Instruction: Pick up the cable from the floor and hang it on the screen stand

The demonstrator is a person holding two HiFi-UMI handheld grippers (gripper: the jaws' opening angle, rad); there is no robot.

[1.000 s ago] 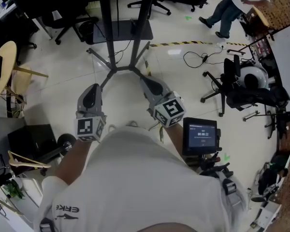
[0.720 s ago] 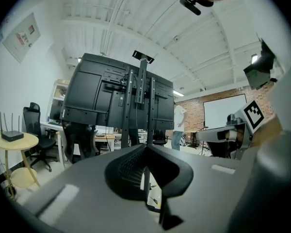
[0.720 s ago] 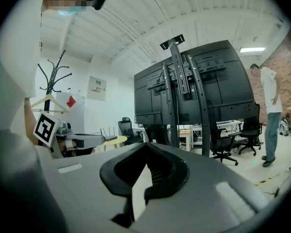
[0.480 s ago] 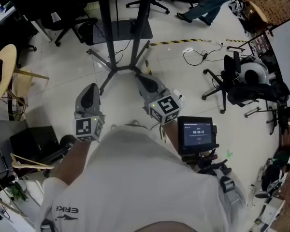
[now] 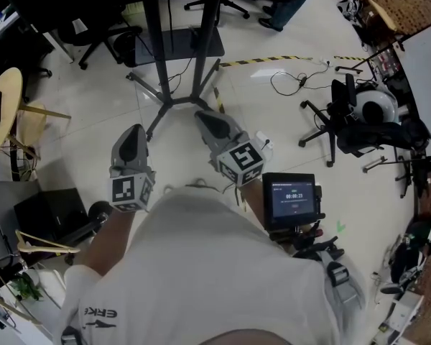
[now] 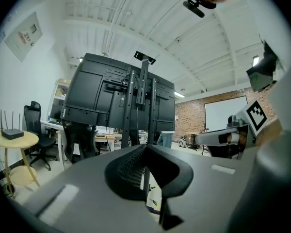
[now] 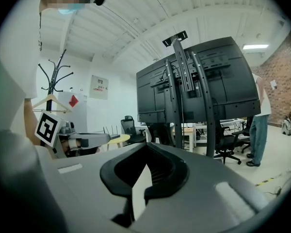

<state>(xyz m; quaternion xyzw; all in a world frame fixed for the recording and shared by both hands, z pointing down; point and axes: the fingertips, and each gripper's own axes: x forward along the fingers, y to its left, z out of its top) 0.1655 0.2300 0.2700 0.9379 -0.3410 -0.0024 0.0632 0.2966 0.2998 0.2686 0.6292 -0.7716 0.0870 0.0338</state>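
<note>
A pale, glossy tiled floor (image 5: 86, 113) fills the head view, crossed by a strip of yellow-and-black tape (image 5: 273, 61). Black office chairs (image 5: 341, 117) stand at the right. A round wooden side table (image 5: 16, 92) sits at the left edge, with a router (image 6: 10, 132) on top. Farther off are a brick wall (image 6: 190, 120), a whiteboard (image 6: 226, 113), a white wall (image 7: 111, 106) and a coat rack (image 7: 52, 89) — all under a ribbed white ceiling (image 6: 136, 28) with a lit strip light (image 7: 254, 46).

Your left gripper (image 5: 134, 136) points toward 12 o'clock and your right gripper (image 5: 205, 121) toward 11 o'clock. Both pairs of jaws are closed with nothing between them.
</note>
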